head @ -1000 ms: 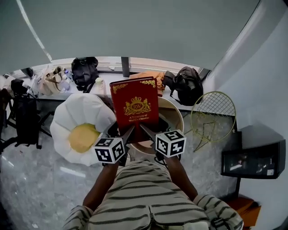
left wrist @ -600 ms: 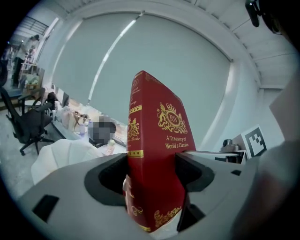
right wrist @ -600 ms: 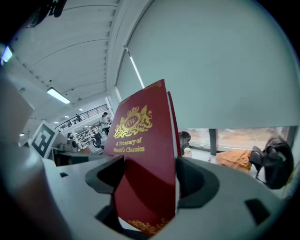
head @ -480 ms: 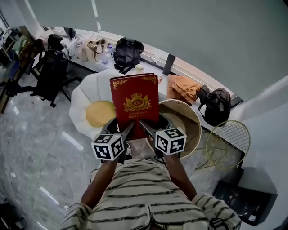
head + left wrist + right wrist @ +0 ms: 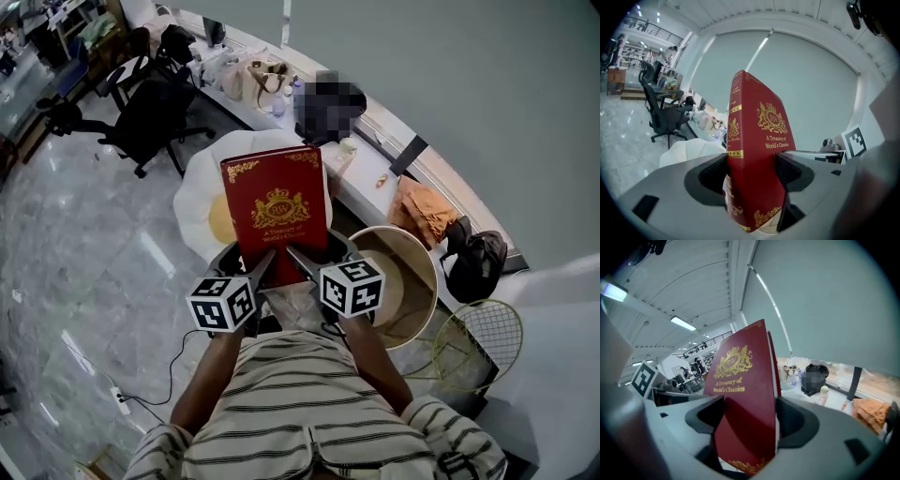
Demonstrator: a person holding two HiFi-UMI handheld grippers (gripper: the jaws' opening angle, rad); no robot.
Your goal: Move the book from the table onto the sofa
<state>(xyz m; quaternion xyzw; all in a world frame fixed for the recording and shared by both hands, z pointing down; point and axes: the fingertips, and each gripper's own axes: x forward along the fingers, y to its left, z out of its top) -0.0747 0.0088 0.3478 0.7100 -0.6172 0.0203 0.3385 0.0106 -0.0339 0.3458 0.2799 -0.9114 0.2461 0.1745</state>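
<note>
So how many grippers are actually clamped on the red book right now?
2. The left gripper pinches the red book low on its spine side; the right gripper pinches it low on the open-edge side. Each one's jaws are closed on the covers.

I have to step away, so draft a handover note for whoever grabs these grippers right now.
Left gripper: shut on the red book, low down on its spine side.
Right gripper: shut on the same book, low down on the page-edge side.
Book: held upright in the air between the two, clear of the round table.
Done: book is off the table.
Left: carry it to the white petal-shaped seat, likely the sofa, lay it down, then open both grippers.
</note>
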